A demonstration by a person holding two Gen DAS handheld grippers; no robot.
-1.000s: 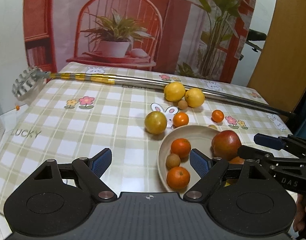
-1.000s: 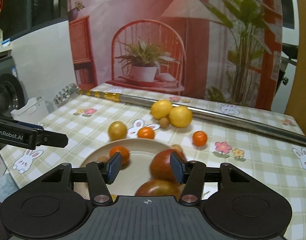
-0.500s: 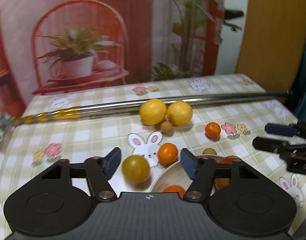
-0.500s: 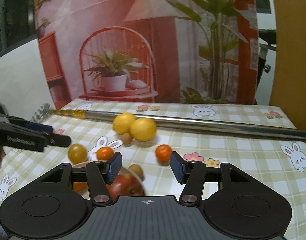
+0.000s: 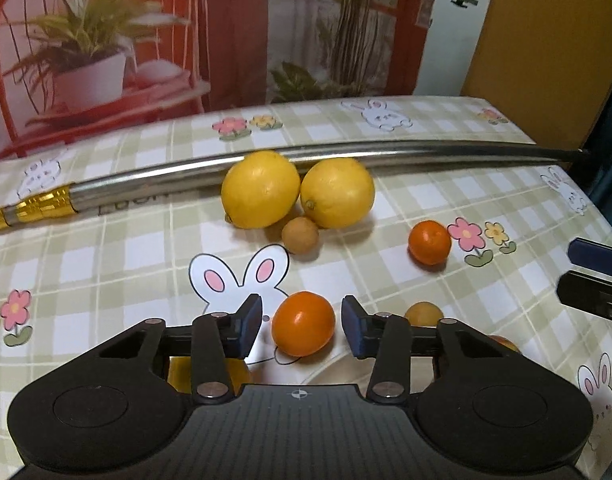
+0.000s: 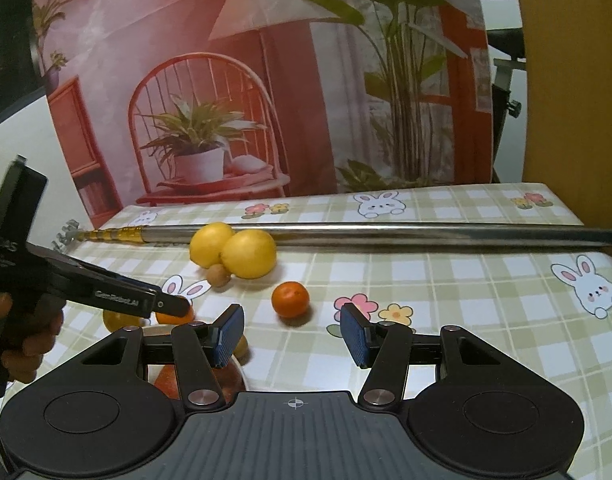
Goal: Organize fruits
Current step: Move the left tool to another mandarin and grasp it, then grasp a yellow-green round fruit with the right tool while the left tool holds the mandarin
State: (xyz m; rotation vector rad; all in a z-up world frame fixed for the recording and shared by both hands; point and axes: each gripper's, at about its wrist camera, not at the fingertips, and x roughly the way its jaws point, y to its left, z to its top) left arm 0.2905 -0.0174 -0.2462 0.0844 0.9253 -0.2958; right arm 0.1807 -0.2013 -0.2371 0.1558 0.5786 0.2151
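Orange fruit, small, round, one item: near tangerine (image 5: 304, 323), on the checked tablecloth (image 5: 106, 248) beside the bowl rim (image 5: 325, 376), between the blue pads of the left gripper (image 5: 302, 326), whose jaws stand apart with a gap showing on either side of the fruit. Second tangerine (image 6: 290, 299), loose on the cloth, ahead of the right gripper (image 6: 292, 338); jaws apart, nothing held, pads hanging well short of it. Two lemons (image 5: 298, 192), touching each other, lying against the steel pole (image 5: 425, 152); small brown fruit (image 5: 300, 235) tucked just in front of them. Yellow-green fruit (image 6: 120, 320), partly hidden behind the left gripper's finger in the right wrist view. Bowl contents: a red apple (image 6: 174, 384), mostly hidden; others cannot be told. Step in hand, by judgement: picking the near tangerine for the bowl. Next move calls for closing gently on its widest part, since round fruit may roll off the pads, then a short carry over the rim.
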